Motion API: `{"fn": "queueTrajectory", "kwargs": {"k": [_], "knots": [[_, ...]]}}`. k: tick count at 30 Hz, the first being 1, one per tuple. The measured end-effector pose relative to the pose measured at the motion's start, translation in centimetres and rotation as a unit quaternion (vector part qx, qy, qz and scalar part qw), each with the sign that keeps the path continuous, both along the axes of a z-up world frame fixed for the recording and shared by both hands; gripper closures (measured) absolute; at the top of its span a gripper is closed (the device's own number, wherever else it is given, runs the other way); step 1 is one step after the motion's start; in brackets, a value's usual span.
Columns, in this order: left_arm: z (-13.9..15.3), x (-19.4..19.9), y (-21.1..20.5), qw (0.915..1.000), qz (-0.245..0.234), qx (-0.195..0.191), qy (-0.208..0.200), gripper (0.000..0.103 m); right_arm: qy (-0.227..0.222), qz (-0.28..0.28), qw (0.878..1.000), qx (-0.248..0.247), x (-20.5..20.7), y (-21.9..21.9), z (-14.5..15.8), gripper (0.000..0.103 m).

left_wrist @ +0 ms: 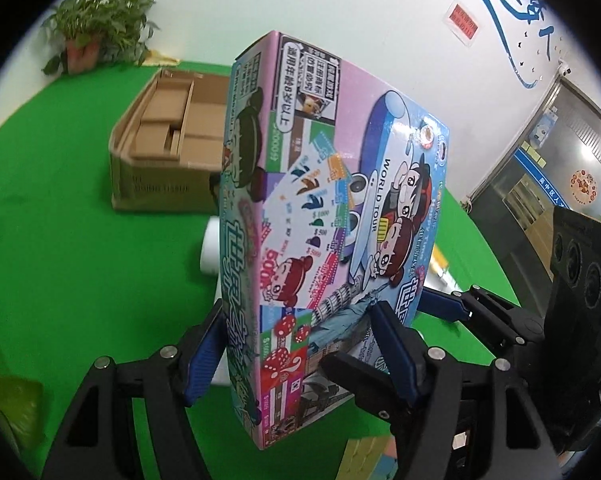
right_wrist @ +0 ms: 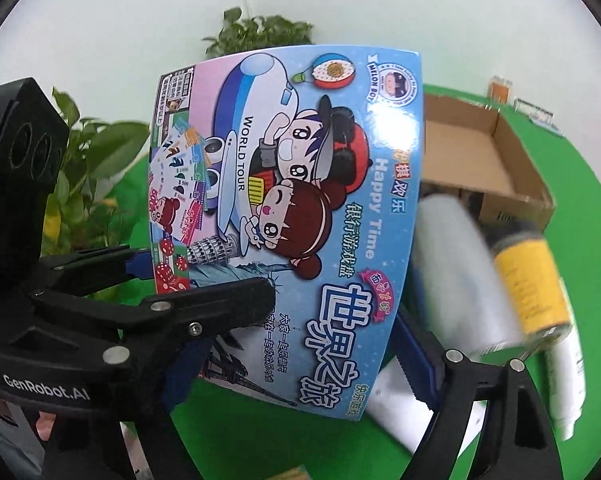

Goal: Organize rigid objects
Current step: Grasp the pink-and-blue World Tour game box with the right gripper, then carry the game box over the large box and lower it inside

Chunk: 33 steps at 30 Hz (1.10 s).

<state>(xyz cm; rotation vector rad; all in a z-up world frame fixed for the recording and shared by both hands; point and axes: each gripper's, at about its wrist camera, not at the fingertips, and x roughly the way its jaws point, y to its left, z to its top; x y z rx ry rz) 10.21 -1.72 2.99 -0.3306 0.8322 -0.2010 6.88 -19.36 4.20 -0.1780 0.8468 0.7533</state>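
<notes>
A colourful "World Tour" board game box [left_wrist: 320, 216] is held up above the green table. My left gripper [left_wrist: 296, 348] is shut on its lower end, one blue pad on each broad face. My right gripper [right_wrist: 300, 344] is shut on the same box [right_wrist: 292, 200] across its width; its right finger [right_wrist: 420, 356] presses the box's edge. The left gripper's fingers [right_wrist: 204, 304] show at the left of the right wrist view. An open cardboard carton [left_wrist: 168, 140] with brown boxes inside stands behind; it also shows in the right wrist view [right_wrist: 500, 168].
A white roll [right_wrist: 456, 276] and a yellow-labelled bottle [right_wrist: 528, 280] lie on the green cloth [left_wrist: 60, 240] beside the carton. A white tube [right_wrist: 568, 384] lies at the right. Potted plants [left_wrist: 96, 28] stand at the table's back and left. A pastel block [left_wrist: 364, 456] lies below.
</notes>
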Motion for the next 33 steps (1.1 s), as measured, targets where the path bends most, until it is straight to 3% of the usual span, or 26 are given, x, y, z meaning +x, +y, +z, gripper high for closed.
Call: {"fn": "queueTrajectory", "kwargs": {"k": [10,23,28,33], "knots": [[3.1,2.7,1.8,0.9988,0.009,0.025,-0.042,0.032,-0.032,-0.006,0.999,0.021,4.6,1.9,4.4,0.024],[8.5,10.0,3.7,0.9949,0.011,0.056,-0.083,0.032,-0.053,-0.01,0.997,0.05,13.9,5.3,10.3,0.025],[9.2,13.0,4.5,0.9948,0.009,0.059,-0.082,0.032,-0.047,-0.01,0.997,0.052,18.3,6.8,11.5,0.025],[8.1,16.3,5.3,0.9965,0.006,0.059,-0.06,0.032,-0.015,-0.006,0.999,0.046,22.8,8.5,10.6,0.025]]}}
